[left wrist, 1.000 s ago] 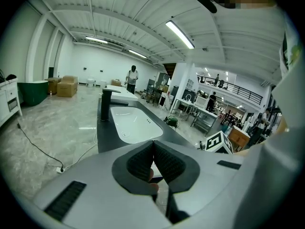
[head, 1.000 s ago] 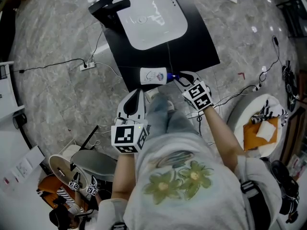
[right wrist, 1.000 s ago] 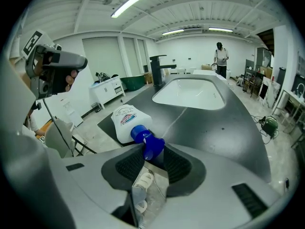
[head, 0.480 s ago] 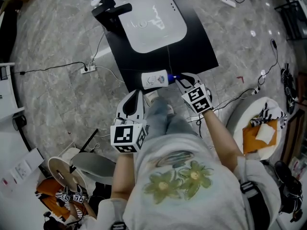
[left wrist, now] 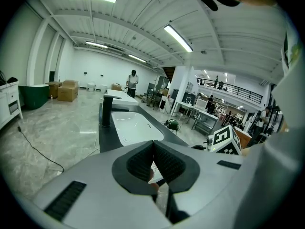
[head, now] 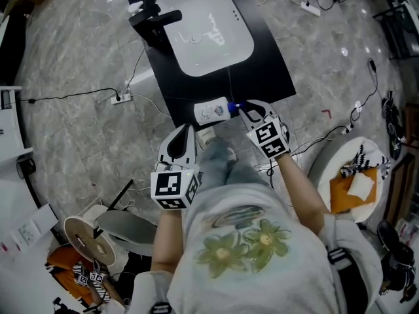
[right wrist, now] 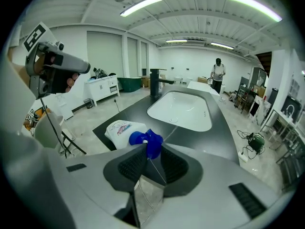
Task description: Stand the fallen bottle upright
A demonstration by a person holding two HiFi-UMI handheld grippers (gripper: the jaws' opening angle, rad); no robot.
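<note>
**Bottle and grippers at the counter edge.** The bottle (head: pixel 211 110), white with a printed label, lies on its side at the near edge of the black counter (head: pixel 268 67). Its base points to the head view's left and its blue spray head (head: pixel 236 105) to the right. In the right gripper view the white body (right wrist: pixel 119 129) rests on the dark top, with the spray head (right wrist: pixel 148 142) nearest the camera.

The right gripper (head: pixel 243 108) reaches the bottle from the person's side. Its jaws have just been closing, and they now pinch the spray head between their tips (right wrist: pixel 152 150). The marker cube (head: pixel 270 136) sits behind the jaws, above the wrist.

The left gripper (head: pixel 190 128) hangs just short of the counter edge, near the bottle's base but apart from it. Its jaws stand together, tips touching, with nothing gripped (left wrist: pixel 153 145). Its marker cube (head: pixel 173 187) faces up toward the head camera.

Beyond the bottle, a white basin (head: pixel 206 25) is set into the counter. A black faucet (head: pixel 152 19) stands at the basin's left in the head view. The counter stands on a grey marbled floor (head: pixel 72 57).
</note>
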